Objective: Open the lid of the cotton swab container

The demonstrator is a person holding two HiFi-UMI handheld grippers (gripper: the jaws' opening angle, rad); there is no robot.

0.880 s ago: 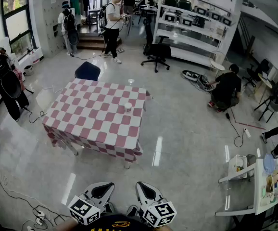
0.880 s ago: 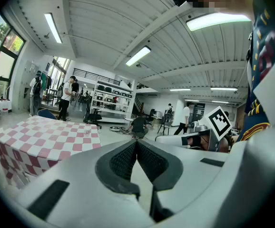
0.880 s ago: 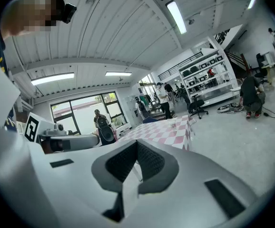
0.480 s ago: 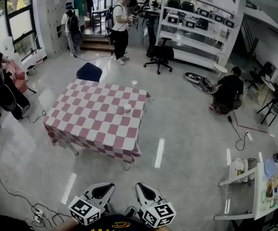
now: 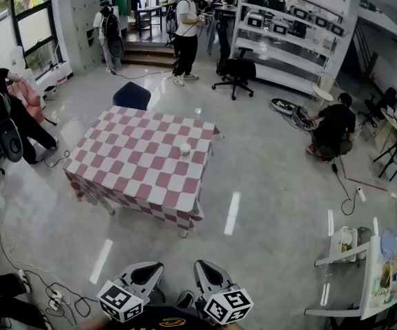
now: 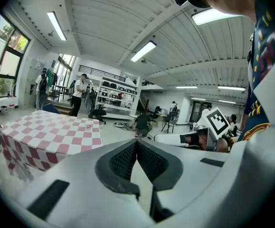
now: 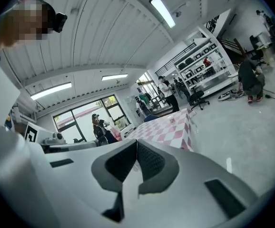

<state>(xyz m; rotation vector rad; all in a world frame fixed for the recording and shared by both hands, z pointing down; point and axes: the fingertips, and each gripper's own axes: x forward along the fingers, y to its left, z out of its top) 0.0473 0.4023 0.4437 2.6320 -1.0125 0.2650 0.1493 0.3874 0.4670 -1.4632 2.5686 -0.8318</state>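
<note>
The left gripper (image 5: 145, 268) and the right gripper (image 5: 209, 267), each a white two-jaw tool with dark ribbed pads and a marker cube, are held side by side close to the person's body. In each gripper view the jaws are pressed together with nothing between them. Well ahead of both pairs of jaws, across a stretch of glossy grey floor (image 5: 267, 205), stands a table draped in a red-and-white checked cloth (image 5: 126, 177). The small clear cotton swab container (image 5: 185, 149) sits on this table towards its right side, far beyond the jaw tips and untouched; it is too small to tell how its lid sits. From the left gripper's jaws the table lies ahead and to the left, with the container (image 6: 88, 125) near its closer corner. Beyond the table's far side stands a dark blue chair (image 5: 131, 95).
</note>
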